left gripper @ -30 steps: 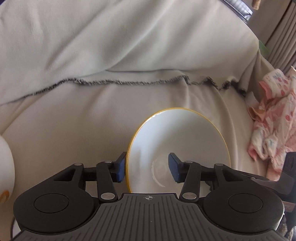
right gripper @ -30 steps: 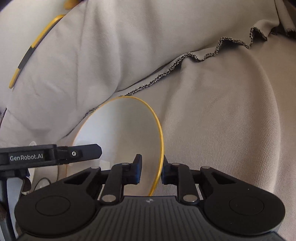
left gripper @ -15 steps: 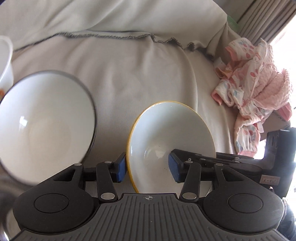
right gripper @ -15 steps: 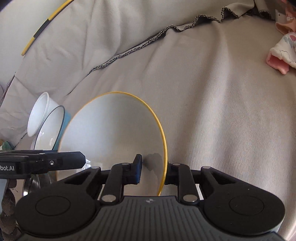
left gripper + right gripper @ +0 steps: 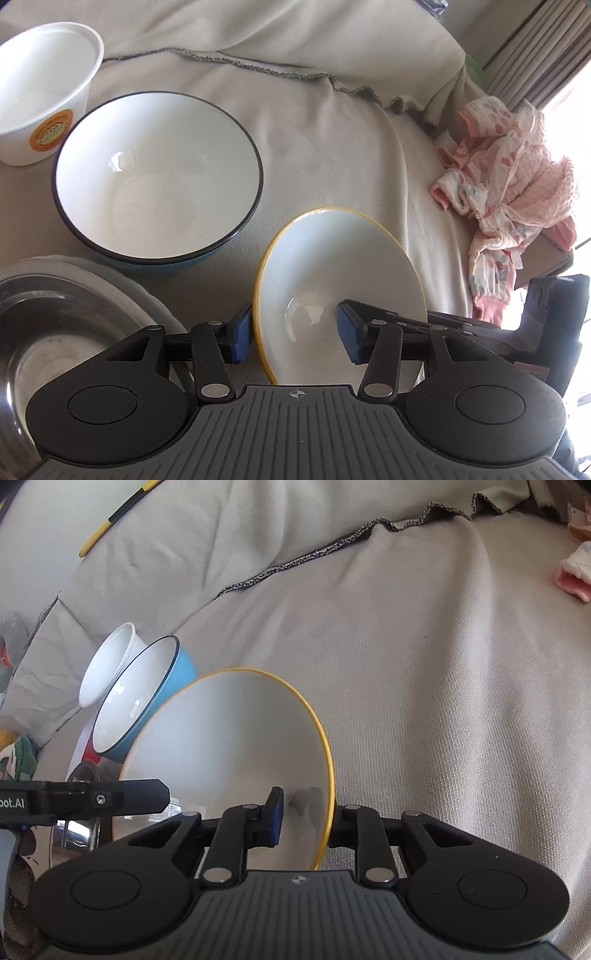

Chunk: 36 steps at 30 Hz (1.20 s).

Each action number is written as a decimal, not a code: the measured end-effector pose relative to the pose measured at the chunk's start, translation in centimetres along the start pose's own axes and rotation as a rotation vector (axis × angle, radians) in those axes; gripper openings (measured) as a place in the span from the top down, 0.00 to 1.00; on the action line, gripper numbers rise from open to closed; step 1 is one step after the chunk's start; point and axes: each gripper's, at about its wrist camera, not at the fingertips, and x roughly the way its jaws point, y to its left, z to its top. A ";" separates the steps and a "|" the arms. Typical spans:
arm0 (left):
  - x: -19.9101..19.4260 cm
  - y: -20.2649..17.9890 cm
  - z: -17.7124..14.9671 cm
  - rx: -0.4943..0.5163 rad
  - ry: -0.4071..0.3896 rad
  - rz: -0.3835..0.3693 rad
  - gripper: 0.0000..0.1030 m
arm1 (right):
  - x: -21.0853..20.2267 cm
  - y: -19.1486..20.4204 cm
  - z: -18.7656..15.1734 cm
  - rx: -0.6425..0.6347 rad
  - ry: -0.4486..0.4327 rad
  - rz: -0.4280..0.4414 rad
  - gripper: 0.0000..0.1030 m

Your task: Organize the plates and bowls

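Observation:
A white bowl with a yellow rim (image 5: 340, 280) is held over the cloth-covered couch. My left gripper (image 5: 295, 338) straddles its left rim, one pad outside and one inside, with a gap showing. My right gripper (image 5: 306, 821) is shut on the bowl's right rim (image 5: 236, 746). A larger white bowl with a dark rim and blue outside (image 5: 155, 177) sits on the cloth to the left and also shows in the right wrist view (image 5: 136, 701). A white plastic tub (image 5: 40, 92) stands behind it.
A steel bowl (image 5: 55, 332) sits at the lower left. A heap of pink baby clothes (image 5: 506, 199) lies at the right by a cardboard box. The couch back rises behind, draped in grey cloth (image 5: 295, 44).
Both grippers have carried the yellow-rimmed bowl left and back. The blue bowl, the white tub and the steel bowl have come fully into view.

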 end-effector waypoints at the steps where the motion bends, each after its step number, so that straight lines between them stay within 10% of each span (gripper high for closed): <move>1: -0.5 0.0 0.0 -0.001 -0.010 -0.007 0.49 | -0.2 0.4 -0.2 -0.014 -0.007 -0.021 0.77; 8: -7.5 1.8 -0.5 -0.008 -0.154 -0.080 0.52 | -2.9 1.0 -0.4 -0.063 -0.092 -0.112 0.76; 17: -18.1 7.9 -6.1 -0.069 -0.375 0.252 0.52 | -10.5 5.2 -2.1 -0.115 -0.229 -0.061 0.66; 24: -18.0 14.3 -9.9 -0.303 -0.363 0.202 0.52 | -7.3 12.4 -5.5 -0.156 0.006 0.190 0.54; 36: -14.6 17.0 -10.2 -0.330 -0.341 0.194 0.52 | 0.0 16.5 -7.1 -0.157 0.099 -0.005 0.53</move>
